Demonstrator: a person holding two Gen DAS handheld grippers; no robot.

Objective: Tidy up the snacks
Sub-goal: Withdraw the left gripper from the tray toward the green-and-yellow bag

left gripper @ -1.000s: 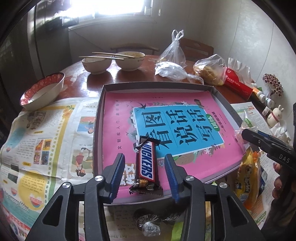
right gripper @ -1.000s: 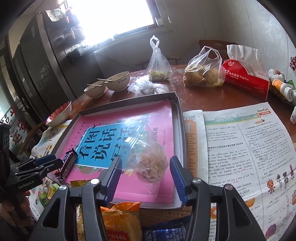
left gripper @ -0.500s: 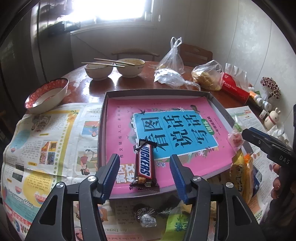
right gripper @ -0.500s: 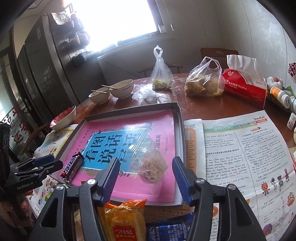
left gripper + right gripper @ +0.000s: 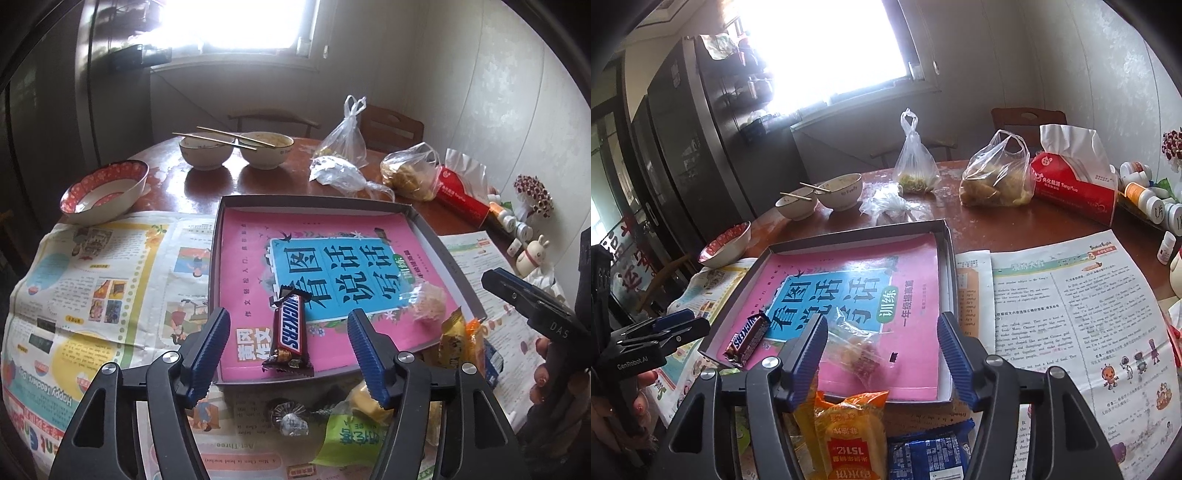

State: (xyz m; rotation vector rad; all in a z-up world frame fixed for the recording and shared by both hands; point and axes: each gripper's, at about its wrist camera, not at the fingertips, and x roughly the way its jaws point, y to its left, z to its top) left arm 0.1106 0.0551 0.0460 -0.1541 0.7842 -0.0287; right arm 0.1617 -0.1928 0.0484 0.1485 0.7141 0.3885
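A grey tray (image 5: 448,258) (image 5: 950,258) lined with a pink book holds a Snickers bar (image 5: 289,332) (image 5: 746,338) near its front edge and a clear bag of pale snack (image 5: 428,302) (image 5: 858,350). My left gripper (image 5: 288,349) is open and empty, just in front of the Snickers. My right gripper (image 5: 882,354) is open and empty, just short of the clear bag. An orange packet (image 5: 849,435) (image 5: 456,341), a blue packet (image 5: 927,456), a green packet (image 5: 354,435) and a foil candy (image 5: 290,417) lie on newspaper before the tray.
Newspaper (image 5: 92,277) (image 5: 1071,314) covers the wooden table on both sides of the tray. Behind it stand two bowls with chopsticks (image 5: 232,149), a red-rimmed bowl (image 5: 105,190), plastic bags (image 5: 997,177), a red tissue pack (image 5: 1075,184) and small bottles (image 5: 1148,199).
Both grippers have drawn back from the tray, open. The clear bag left between the right gripper's fingers now lies on the pink book. The Snickers stays in place.
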